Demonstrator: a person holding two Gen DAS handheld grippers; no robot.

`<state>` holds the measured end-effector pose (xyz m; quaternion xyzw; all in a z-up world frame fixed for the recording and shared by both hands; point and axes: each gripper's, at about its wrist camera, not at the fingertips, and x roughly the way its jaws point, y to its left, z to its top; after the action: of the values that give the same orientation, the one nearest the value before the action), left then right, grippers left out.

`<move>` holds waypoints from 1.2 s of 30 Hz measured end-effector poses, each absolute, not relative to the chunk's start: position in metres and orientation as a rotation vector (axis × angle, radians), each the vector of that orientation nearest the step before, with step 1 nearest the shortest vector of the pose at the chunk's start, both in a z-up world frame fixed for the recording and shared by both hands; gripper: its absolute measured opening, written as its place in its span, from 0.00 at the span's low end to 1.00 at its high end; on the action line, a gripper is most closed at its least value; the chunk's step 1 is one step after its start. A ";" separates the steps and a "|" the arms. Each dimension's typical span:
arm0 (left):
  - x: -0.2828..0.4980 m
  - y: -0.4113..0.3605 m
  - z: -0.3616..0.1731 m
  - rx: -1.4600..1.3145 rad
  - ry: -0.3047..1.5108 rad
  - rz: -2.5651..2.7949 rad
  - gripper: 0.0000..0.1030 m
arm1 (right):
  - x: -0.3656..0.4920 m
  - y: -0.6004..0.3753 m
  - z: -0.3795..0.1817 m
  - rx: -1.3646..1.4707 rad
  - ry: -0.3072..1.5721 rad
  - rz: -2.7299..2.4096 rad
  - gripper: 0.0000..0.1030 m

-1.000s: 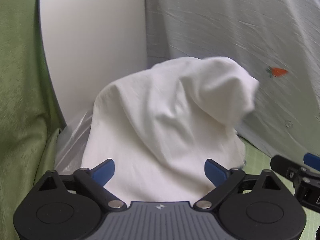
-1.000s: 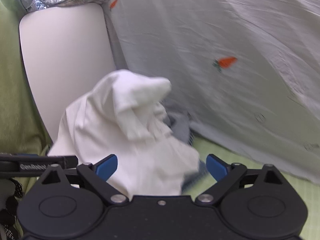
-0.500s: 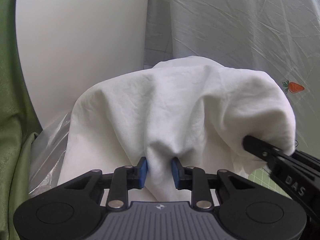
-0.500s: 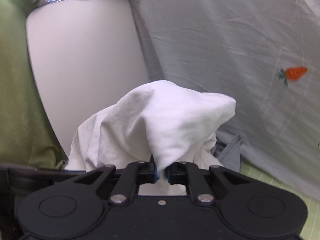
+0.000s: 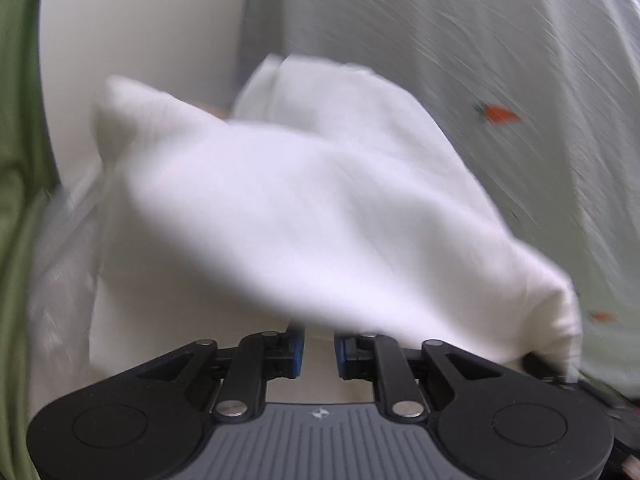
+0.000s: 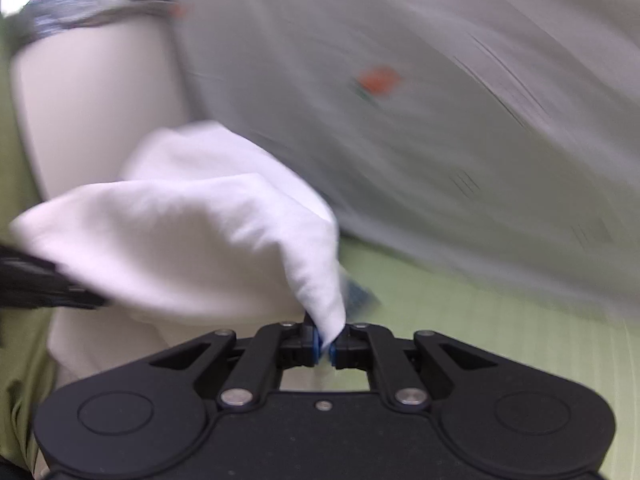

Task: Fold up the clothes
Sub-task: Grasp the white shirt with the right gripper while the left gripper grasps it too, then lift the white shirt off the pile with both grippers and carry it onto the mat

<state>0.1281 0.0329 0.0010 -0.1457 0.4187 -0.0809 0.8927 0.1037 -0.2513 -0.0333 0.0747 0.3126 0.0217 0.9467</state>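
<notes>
Now, line by line as the two wrist views give it:

Left claw (image 5: 319, 350): its blue pads stand a little apart and the jaws are opening slightly; pale fabric fills the gap between them, and a fold drapes over the fingertips, so the cloth looks caught there, though blur hides exactly how the pads meet it.

Right claw (image 6: 325, 346): pressed almost fully together, pinching a pointed corner of the cloth between its blue pads (image 6: 316, 345).

White garment (image 5: 304, 216): a soft white cloth, bunched and lifted, stretched between the two claws; in the left view it billows across the middle of the picture, in the right view (image 6: 192, 240) it rises from the pinched corner and spreads to the left.

Other claw seen from the right view: a dark blurred bar (image 6: 40, 284) at the left edge, touching the underside of the cloth.

Grey sheet (image 5: 500, 80): a wrinkled pale cloth behind the garment, with small orange carrot prints (image 5: 498, 113); heavily blurred.

White panel (image 5: 140, 40): a smooth rounded surface behind and left of the garment.

Green covering (image 6: 460, 320): a light green surface under the right claw; green cloth also hangs at the left edge of both views.

Clear plastic (image 5: 60, 280): a crinkled film at the lower left, beside the garment.
</notes>
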 end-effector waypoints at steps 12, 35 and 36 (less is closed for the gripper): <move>0.094 0.064 -0.010 -0.356 0.912 -0.078 0.43 | 0.076 -0.288 -0.063 0.252 0.746 -0.204 0.44; 0.137 0.057 -0.042 -0.319 0.969 -0.040 0.45 | 0.161 -0.211 -0.064 0.281 0.706 0.166 0.04; 0.134 0.055 -0.042 -0.312 0.968 -0.043 0.45 | 0.154 -0.215 -0.062 0.274 0.695 0.155 0.03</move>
<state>0.1343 0.0550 -0.0416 -0.1496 0.4633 -0.0206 0.8733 0.1543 -0.2147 -0.0619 0.1339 0.3389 0.0754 0.9282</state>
